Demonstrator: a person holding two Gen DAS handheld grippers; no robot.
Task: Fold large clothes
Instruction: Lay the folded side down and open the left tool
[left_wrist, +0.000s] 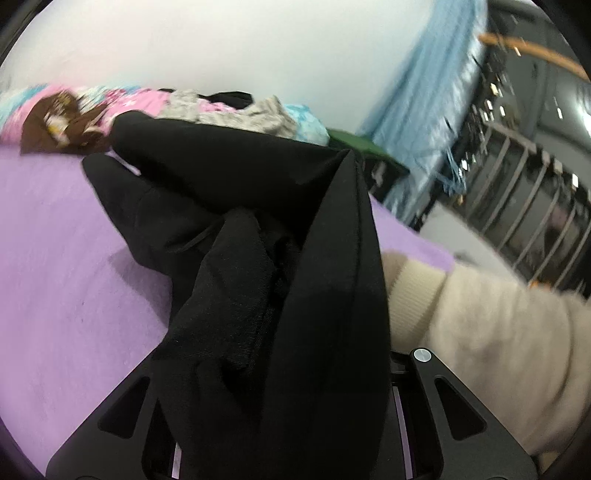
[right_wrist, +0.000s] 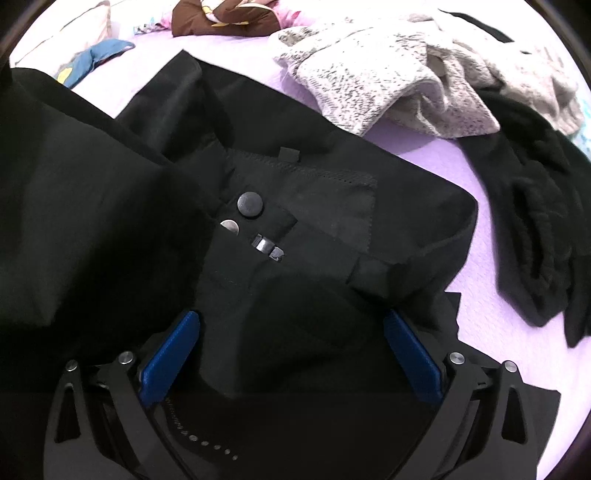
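Black trousers (right_wrist: 332, 206) lie on the purple sheet (right_wrist: 476, 295), waistband up, with a round button (right_wrist: 250, 205) and a metal clasp showing. My right gripper (right_wrist: 291, 317) hovers just over the waistband, pointing steeply down, its blue pads (right_wrist: 173, 354) wide apart and open. In the left wrist view a stretch of the same black trousers (left_wrist: 258, 258) rises taut from my left gripper (left_wrist: 284, 387), which is shut on the cloth. The fabric drapes over its fingertips and hides them. A person's cream sleeve (left_wrist: 480, 332) reaches in from the right.
A speckled grey-white knit (right_wrist: 388, 81) and another black garment (right_wrist: 535, 221) lie at the back right of the bed. A brown item (right_wrist: 221, 18) and a blue one (right_wrist: 99, 55) sit at the far edge. A pale blue curtain (left_wrist: 424, 110) hangs beside a railing (left_wrist: 535, 206).
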